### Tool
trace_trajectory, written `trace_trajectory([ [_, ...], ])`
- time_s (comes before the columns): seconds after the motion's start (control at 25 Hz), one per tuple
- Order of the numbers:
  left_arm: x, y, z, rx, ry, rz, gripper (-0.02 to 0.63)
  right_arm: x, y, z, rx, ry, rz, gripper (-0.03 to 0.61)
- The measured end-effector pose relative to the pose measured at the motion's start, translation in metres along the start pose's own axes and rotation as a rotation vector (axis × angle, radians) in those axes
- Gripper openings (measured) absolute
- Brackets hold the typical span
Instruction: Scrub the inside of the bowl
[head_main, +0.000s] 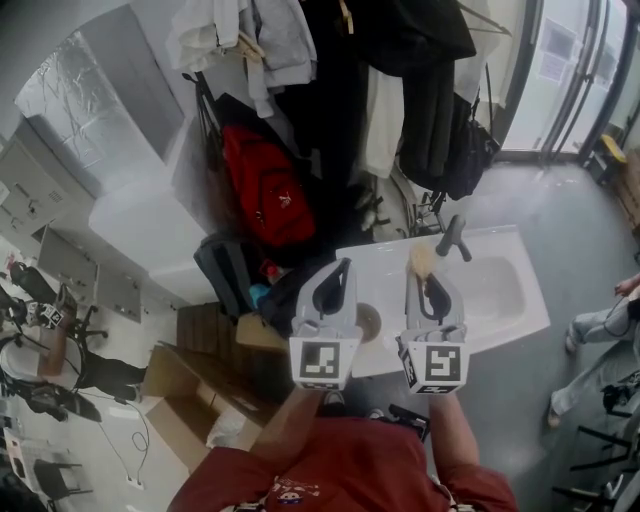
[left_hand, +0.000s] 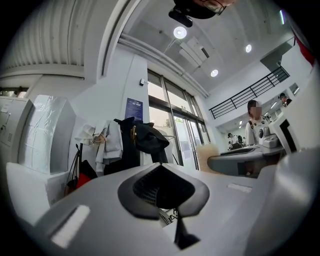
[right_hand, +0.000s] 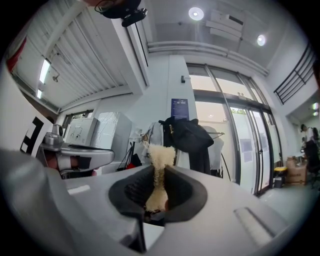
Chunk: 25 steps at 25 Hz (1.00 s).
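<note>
Tan, soft scrubber (right_hand: 161, 156) is being squashed mid-body in right tool (right_hand: 158, 192); left tool (left_hand: 162, 189) is being held shut, empty.

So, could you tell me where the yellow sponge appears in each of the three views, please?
Head view: the sponge sticks out beyond the right gripper, just right of centre.
Left gripper view: the sponge is a pale block right of centre, by the windows.
Right gripper view: the sponge is dead centre, pinched between the jaws.
Shared landmark: the black coat on the rack.
</note>
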<state>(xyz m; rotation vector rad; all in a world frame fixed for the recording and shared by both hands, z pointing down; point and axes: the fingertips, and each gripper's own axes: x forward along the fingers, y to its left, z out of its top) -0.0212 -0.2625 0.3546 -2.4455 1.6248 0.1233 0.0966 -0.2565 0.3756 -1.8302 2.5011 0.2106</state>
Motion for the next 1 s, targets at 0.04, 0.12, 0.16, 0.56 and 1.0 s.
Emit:
trace_trajectory([
  [0.04,0.0,-0.001,-0.001,-0.001,0.003,-0.002,0.008,0.0,-0.001,-0.002,0.001,0.008,-0.003,0.049],
  [0.12,0.0,-0.004,-0.002,-0.002,0.004,-0.006,0.006,-0.001,-0.002,-0.003,-0.001,0.017,-0.008,0.049],
  [0.16,0.0,-0.005,-0.003,0.001,0.005,-0.01,0.006,-0.001,-0.002,-0.003,-0.002,0.017,-0.009,0.049],
  [0.56,0.004,-0.017,-0.009,-0.023,0.016,-0.043,0.006,-0.001,-0.007,0.0,-0.016,0.013,-0.015,0.049],
  [1.0,0.007,-0.016,-0.018,-0.022,0.035,-0.05,0.006,0.004,-0.008,-0.003,-0.014,0.008,-0.028,0.049],
])
